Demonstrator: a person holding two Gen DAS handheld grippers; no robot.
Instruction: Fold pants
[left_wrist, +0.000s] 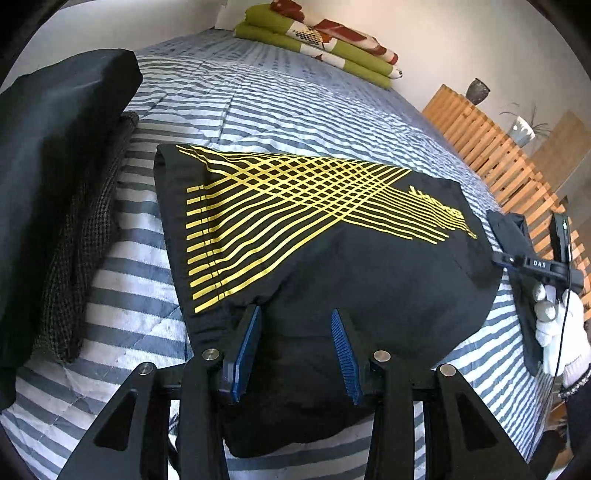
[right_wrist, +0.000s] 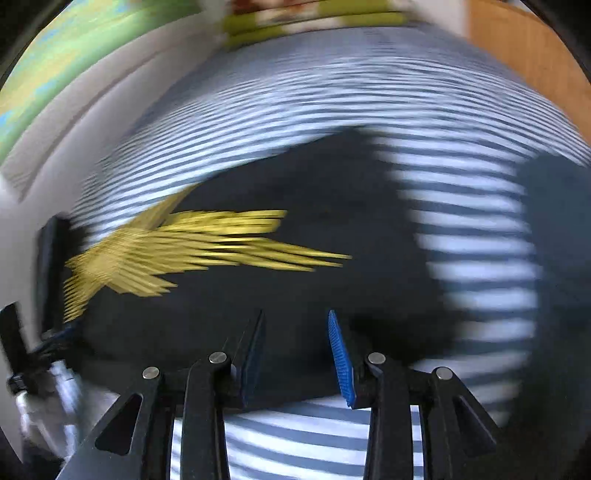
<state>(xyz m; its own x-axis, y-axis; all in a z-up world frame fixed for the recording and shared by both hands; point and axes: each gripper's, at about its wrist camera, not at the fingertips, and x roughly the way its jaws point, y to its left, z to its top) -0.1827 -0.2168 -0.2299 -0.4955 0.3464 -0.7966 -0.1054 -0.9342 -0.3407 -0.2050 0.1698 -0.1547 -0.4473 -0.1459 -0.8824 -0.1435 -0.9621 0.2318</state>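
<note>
A bed covered with a blue-and-white striped quilt (left_wrist: 280, 99) fills the room, with a folded green, red and white blanket (left_wrist: 317, 40) at its far end and a slatted wooden frame (left_wrist: 491, 155) along one side. Taking the black pants (left_wrist: 369, 266) as the landmark: they lie flat on the quilt as a folded packet, yellow lattice print up, the long axis running across the left wrist view from the printed edge to the plain rounded edge. A stack of dark folded clothes (left_wrist: 55, 177) sits beside the printed edge, apart from it. The left gripper (left_wrist: 295, 350) hangs over the pants' near edge, jaws partly apart with nothing between them; whether the tips touch the cloth I cannot tell. The right gripper (left_wrist: 532, 258), carried in a white-gloved hand (left_wrist: 557, 328), is at the plain end; in its own blurred view its jaws likewise stand partly apart and empty above the black cloth. Judging by this, the left gripper is nearer the printed half and the right nearer the plain end, so a next fold would likely bring one end over the other along that axis.
</note>
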